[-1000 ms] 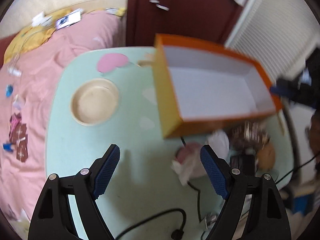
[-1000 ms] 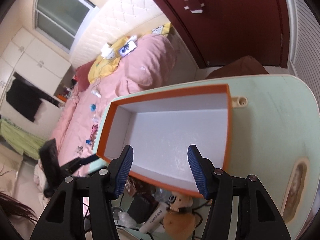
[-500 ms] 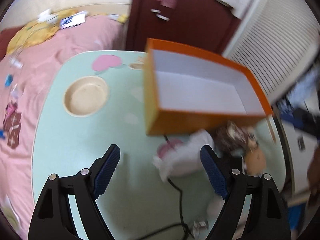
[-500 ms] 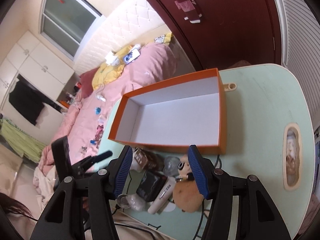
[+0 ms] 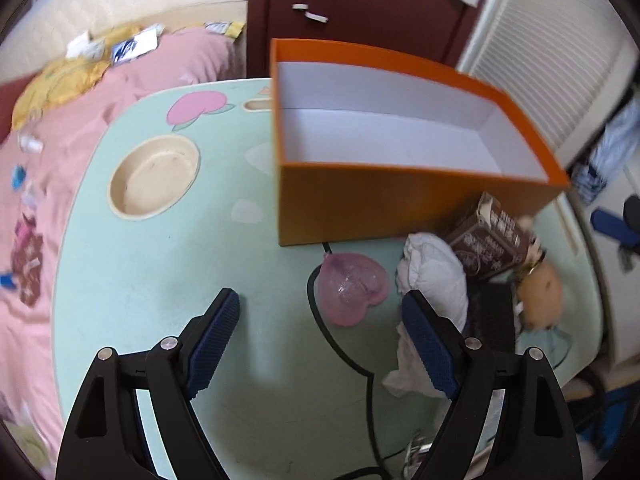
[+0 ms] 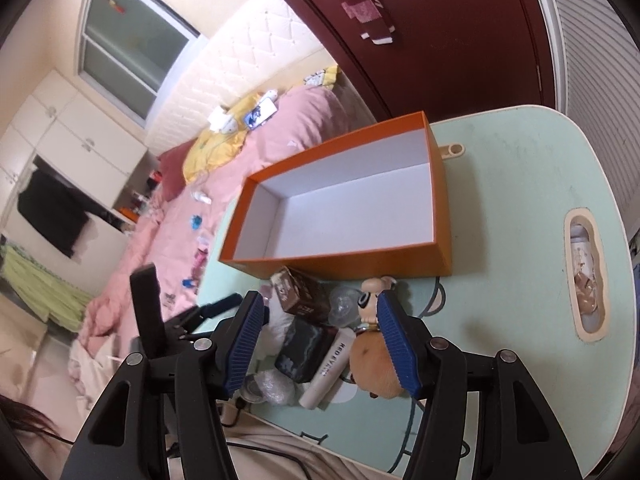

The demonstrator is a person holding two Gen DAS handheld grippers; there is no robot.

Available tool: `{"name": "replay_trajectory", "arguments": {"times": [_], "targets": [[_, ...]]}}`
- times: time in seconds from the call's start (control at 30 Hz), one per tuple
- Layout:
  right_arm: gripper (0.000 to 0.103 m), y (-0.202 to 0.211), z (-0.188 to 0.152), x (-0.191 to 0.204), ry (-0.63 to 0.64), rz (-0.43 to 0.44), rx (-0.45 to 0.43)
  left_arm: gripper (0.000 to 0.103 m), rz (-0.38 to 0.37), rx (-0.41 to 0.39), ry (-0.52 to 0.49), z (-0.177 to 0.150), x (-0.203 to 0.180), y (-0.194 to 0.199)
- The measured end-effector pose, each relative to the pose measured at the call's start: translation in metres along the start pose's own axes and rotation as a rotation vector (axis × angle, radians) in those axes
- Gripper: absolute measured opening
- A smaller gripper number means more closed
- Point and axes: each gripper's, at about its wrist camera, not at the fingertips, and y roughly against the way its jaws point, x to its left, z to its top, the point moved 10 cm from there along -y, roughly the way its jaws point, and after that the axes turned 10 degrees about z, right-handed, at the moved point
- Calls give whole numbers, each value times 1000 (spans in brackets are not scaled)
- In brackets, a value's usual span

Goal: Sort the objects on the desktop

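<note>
Orange box [image 5: 404, 208] sits empty mid-tabletop [image 5: 152, 272], clutter heaped just beside its near wall. Both the left gripper [image 5: 320, 336] and right gripper [image 6: 320, 340] hover with jaws apart, holding nothing. A careless reach could snag the black cable [image 5: 340, 352] and drag things off.

Soft daylight throughout; heavy fisheye bending and dark corners; motion blur right of the orange box [image 5: 400, 204]; faint shadows.
</note>
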Motion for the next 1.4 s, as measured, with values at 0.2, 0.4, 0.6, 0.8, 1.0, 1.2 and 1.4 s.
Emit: {"name": "replay_trajectory", "arguments": {"times": [0.2, 0.4, 0.6, 0.8, 1.0, 1.2, 1.4], "targets": [[59, -8, -17, 8, 134, -128, 32, 84, -36, -55, 67, 8, 11, 27], [67, -15, -53, 20, 250, -194, 82, 84, -106, -81, 167, -4, 37, 74], [67, -33, -97, -6, 259, -355, 163, 84, -134, -10, 97, -66, 11, 94], [68, -35, -111, -26, 238, -417, 147, 84, -59, 3, 122, -91, 8, 71], [90, -39, -109, -31, 309, -494, 120, 83, 10, 5, 117, -95, 6, 57], [102, -39, -104, -35, 314, -497, 98, 84, 122, -26, 40, -81, 1, 49], [103, -43, -103, -30, 315, -498, 76, 84, 116, 5, 66, -81, 4, 48]]}}
